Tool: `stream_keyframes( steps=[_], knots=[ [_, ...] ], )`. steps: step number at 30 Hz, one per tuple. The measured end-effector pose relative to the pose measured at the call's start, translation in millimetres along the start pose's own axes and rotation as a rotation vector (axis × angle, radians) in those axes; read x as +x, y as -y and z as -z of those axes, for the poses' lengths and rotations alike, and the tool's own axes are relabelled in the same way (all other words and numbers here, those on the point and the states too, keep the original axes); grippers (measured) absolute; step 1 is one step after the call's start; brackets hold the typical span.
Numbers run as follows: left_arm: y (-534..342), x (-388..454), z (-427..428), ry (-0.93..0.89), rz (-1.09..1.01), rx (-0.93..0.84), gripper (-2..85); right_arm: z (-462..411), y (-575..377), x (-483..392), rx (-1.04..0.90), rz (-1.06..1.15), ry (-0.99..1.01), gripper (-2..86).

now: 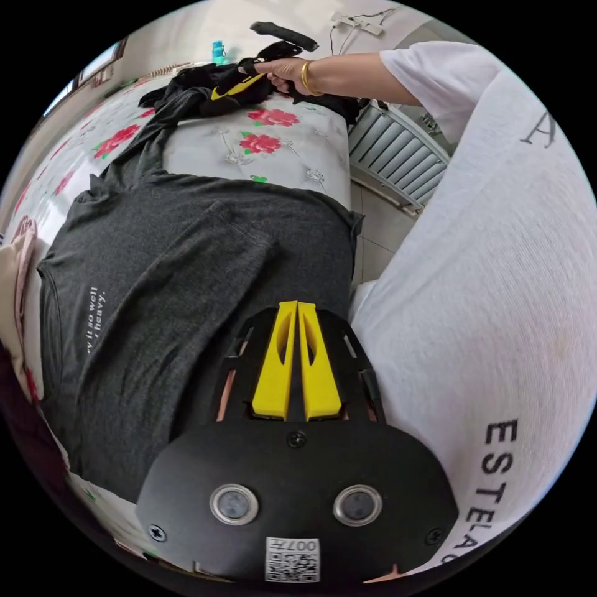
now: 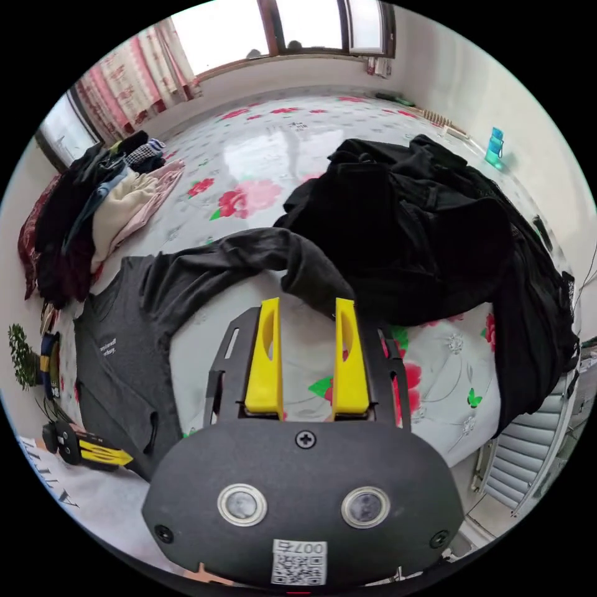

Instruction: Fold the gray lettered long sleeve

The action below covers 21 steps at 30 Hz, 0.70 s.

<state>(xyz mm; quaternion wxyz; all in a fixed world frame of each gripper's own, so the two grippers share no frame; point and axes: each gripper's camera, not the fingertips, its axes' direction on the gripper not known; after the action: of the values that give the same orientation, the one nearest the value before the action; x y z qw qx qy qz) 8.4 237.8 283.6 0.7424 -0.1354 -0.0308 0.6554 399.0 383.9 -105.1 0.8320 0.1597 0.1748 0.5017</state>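
My left gripper [image 1: 297, 311] has its yellow fingers [image 1: 273, 367] pressed together with nothing between them, poised above the lower body of the gray lettered long sleeve [image 1: 186, 298]. My right gripper [image 2: 308, 308] has its fingers [image 2: 264, 360] spread apart around nothing; one fingertip sits right at the cuff of the sleeve [image 2: 249, 255], though I cannot tell whether it touches. That sleeve arches away from the shirt across the bed [image 2: 261, 155]. The shirt lies flat near the bed's edge, small white lettering [image 1: 94, 317] on its chest. Beyond the sleeve's end a heap of black clothes [image 2: 423, 236] spills over the same edge above a radiator [image 2: 528, 454]. A pile of mixed garments [image 2: 93, 205] sits at the far corner by the curtain [image 2: 137, 74]. My white shirt [image 1: 497, 280] stands beside the bed.
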Motion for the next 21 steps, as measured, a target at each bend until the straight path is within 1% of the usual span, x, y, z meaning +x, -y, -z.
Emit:
stream_keyframes(
  steps=[4, 5, 6, 8, 10, 12, 13, 15, 16, 18, 21],
  knots=[
    [-8, -20, 12, -0.028, 0.112, 0.032, -1.0, -33, 21, 26, -0.107, -0.007, 0.008, 9.2],
    [-11, -28, 18, -0.021, 0.143, 0.042, -1.0, -36, 23, 30, -0.125, -0.018, -0.029, 7.8],
    [-13, -32, 21, -0.011, 0.157, 0.046, -1.0, -28, 25, 32, -0.113, -0.012, -0.073, 6.3],
    [-20, -43, 32, 0.024, 0.196, 0.066, -1.0, 2, 24, 28, -0.052, 0.06, -0.033, 4.2],
    [-33, -61, 47, 0.052, 0.257, 0.095, -1.0, 46, 22, 27, 0.018, 0.158, 0.138, 2.8],
    [-42, -73, 57, 0.068, 0.303, 0.115, -0.9, 110, 25, 36, 0.092, 0.222, 0.437, 1.7],
    [-49, -80, 62, 0.075, 0.329, 0.134, -0.9, 124, 26, 39, 0.109, 0.23, 0.512, 1.5],
    [-56, -90, 70, 0.079, 0.36, 0.16, -0.8, 162, 33, 53, 0.139, 0.242, 0.822, 1.0],
    [-59, -96, 76, 0.087, 0.377, 0.182, -0.7, 168, 34, 56, 0.147, 0.239, 0.884, 0.9],
    [-61, -104, 85, 0.073, 0.39, 0.227, -0.3, 169, 35, 62, 0.155, 0.213, 1.087, 0.8],
    [-56, -115, 105, 0.008, 0.375, 0.308, 2.5, 145, 28, 56, 0.113, 0.17, 1.242, 0.7]
  ],
)
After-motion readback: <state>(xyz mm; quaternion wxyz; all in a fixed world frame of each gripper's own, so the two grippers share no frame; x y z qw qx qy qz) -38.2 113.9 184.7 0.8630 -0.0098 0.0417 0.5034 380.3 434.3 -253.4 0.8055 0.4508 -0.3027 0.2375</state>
